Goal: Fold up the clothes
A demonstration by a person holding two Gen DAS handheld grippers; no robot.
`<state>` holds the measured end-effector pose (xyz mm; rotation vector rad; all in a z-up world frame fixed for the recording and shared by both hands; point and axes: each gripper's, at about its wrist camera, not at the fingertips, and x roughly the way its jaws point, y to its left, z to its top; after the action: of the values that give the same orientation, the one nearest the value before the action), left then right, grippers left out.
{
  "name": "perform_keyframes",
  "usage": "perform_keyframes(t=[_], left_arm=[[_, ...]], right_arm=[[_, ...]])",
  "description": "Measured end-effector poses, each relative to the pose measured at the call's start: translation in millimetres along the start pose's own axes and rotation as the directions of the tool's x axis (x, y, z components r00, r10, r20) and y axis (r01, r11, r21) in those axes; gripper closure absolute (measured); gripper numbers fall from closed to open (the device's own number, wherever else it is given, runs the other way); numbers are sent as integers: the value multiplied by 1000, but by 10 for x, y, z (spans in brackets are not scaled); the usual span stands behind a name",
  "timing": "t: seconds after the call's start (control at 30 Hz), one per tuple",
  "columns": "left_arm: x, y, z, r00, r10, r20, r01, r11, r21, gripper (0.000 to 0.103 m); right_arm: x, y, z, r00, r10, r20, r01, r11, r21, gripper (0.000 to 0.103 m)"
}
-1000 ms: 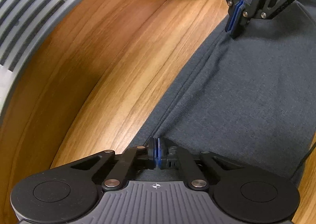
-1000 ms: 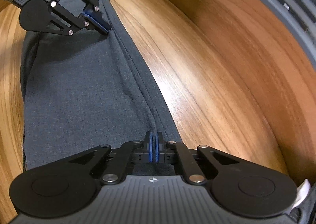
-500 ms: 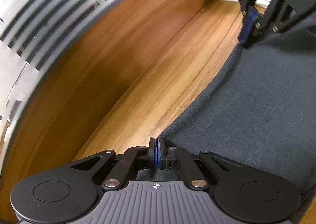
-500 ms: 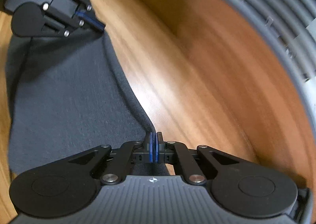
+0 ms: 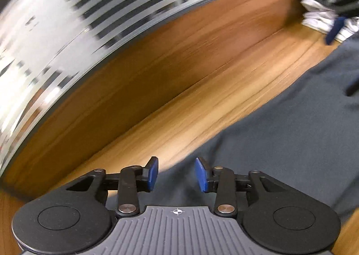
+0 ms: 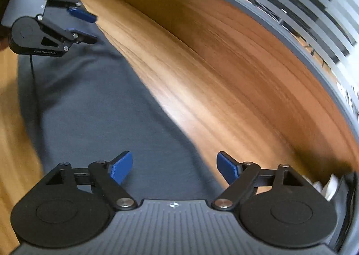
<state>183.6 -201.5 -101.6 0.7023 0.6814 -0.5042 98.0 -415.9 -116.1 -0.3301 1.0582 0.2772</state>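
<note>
A dark grey garment (image 5: pixel 280 142) lies flat on the wooden table (image 5: pixel 190 97), its long edge running along the wood. My left gripper (image 5: pixel 176 173) hovers over one end of that edge, its jaws opening, with the cloth lying below the blue pads and not pinched. In the right wrist view the same garment (image 6: pixel 94 115) stretches away, and my right gripper (image 6: pixel 174 168) stands wide over its other end, jaws opening, nothing pressed between them. The left gripper (image 6: pixel 86 27) shows far off at the upper left, pads apart.
A wooden upstand (image 5: pixel 157 57) with a grey-striped glass panel (image 5: pixel 89 12) behind it borders the table. A stack of folded white and dark clothes (image 5: pixel 320 14) sits at the far right end. Bare wood (image 6: pixel 202 88) lies between garment and upstand.
Both grippers were shut on the garment's edge; both have let go, their pads now apart, and both have lifted away from the cloth, which lies flat.
</note>
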Motion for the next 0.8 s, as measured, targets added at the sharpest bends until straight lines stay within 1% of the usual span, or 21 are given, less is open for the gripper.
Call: perform_keyframes(t=[0.1,0.17,0.2,0.23,0.27,0.3,0.37,0.4,0.53,0.6,0.67,0.73,0.8], left_arm=[[-68,226,-334,998,38,-56,-40,999,-37,58],[-100,369,-565,994,55,-97,-61,996,-60,57],[-122,451,-670,992,56,-112,-65,995,-75,56],[-144,535,-773,990,55,-126,-67,994,-91,52],[-170,628,-871,989,63,-135,-77,992,-97,48],[-195,723,-967,987,72,-143,-87,991,-101,47],[-240,921,-1148,983,97,-156,-115,987,-111,42],[-249,1034,-1226,980,107,-166,-129,983,-131,41],[-246,1457,-1495,966,148,-211,-194,957,-217,39],[-183,1603,-1557,955,181,-235,-240,937,-252,38],[-161,1770,-1681,945,196,-263,-272,915,-296,37],[-141,1939,-1809,933,208,-292,-304,890,-339,37],[-119,2036,-1885,930,200,-309,-312,874,-372,37]], right_arm=[[-115,288,-67,1000,3,3,-4,999,51,8],[-140,479,-65,1000,16,0,-16,994,107,6],[-148,536,-76,1000,25,0,-25,989,143,3],[-156,593,-86,999,33,0,-33,983,178,3],[-161,659,-89,999,42,1,-41,975,216,2],[-153,764,-58,999,53,3,-52,962,267,2],[-132,969,7,997,73,8,-71,929,364,2],[-106,1054,59,997,77,16,-77,913,401,2],[22,1418,311,997,56,54,-75,866,495,1],[110,1552,465,997,52,53,-71,865,497,1],[199,1685,618,997,48,53,-68,863,500,1],[285,1804,754,997,44,56,-67,861,504,1],[374,1887,856,997,49,56,-70,858,508,1]])
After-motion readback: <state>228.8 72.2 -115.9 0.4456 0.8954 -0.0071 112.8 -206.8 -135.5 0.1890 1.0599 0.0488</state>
